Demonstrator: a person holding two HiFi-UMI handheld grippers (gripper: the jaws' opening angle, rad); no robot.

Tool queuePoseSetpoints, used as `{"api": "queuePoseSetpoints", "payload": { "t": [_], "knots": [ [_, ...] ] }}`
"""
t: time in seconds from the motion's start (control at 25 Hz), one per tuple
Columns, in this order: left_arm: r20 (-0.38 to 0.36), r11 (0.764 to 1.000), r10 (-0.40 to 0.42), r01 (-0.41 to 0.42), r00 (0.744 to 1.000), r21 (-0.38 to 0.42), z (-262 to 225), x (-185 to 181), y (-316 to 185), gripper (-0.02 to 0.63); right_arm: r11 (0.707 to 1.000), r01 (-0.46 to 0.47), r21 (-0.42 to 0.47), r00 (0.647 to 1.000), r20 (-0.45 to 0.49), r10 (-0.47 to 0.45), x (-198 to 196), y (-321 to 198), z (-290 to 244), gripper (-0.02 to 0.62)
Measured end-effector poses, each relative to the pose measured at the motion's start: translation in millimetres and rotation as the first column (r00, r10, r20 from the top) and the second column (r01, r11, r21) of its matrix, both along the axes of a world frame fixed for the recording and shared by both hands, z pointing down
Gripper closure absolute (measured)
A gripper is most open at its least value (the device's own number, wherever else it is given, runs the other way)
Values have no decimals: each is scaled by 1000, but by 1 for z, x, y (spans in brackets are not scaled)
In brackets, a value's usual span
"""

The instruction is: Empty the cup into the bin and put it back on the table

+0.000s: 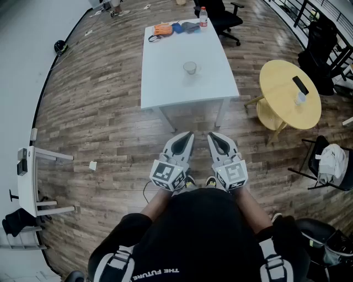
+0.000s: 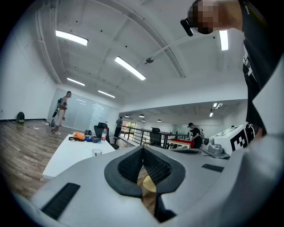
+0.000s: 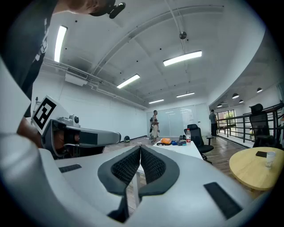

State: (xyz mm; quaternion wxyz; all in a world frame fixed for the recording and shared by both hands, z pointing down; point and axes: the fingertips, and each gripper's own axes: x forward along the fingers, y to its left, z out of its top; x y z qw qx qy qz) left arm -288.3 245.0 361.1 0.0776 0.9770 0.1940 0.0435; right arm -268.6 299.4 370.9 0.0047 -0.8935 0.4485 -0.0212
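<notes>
A clear cup [image 1: 190, 68] stands upright near the middle of a white table [image 1: 165, 82], well ahead of me. In the left gripper view the cup [image 2: 96, 152] shows small on the table [image 2: 66, 155], left of the jaws. My left gripper [image 1: 188, 134] and right gripper [image 1: 210, 135] are held side by side close to my body, over the wood floor in front of the table. Both are shut, with nothing between their pads [image 2: 153, 166] [image 3: 151, 164]. What looks like a dark bin with a liner [image 1: 332, 250] sits at my back right.
A bottle [image 1: 203, 16], an orange item [image 1: 163, 28] and other small things lie at the table's far end, with an office chair [image 1: 223, 16] behind. A round yellow table [image 1: 289, 93] stands to the right. A small white stand [image 1: 33, 182] is at the left.
</notes>
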Motion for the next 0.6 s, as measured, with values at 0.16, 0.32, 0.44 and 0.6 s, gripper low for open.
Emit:
{"api": "queuePoseSetpoints", "payload": {
  "t": [0.16,0.32,0.44,0.6],
  "knots": [
    [5,1000,13,-13,1000,0,3,6,-2,584,1000,4,-10,1000,7,-4,5,-3,1,578],
    [20,1000,22,-22,1000,-4,10,5,-6,584,1000,-1,-10,1000,11,1,3,-9,4,578],
    [27,1000,19,-19,999,-12,13,8,-9,584,1000,-3,-15,1000,17,3,3,-10,6,578],
    [21,1000,21,-20,1000,-8,12,12,-14,584,999,-9,-39,1000,14,10,7,-13,9,578]
  ]
}}
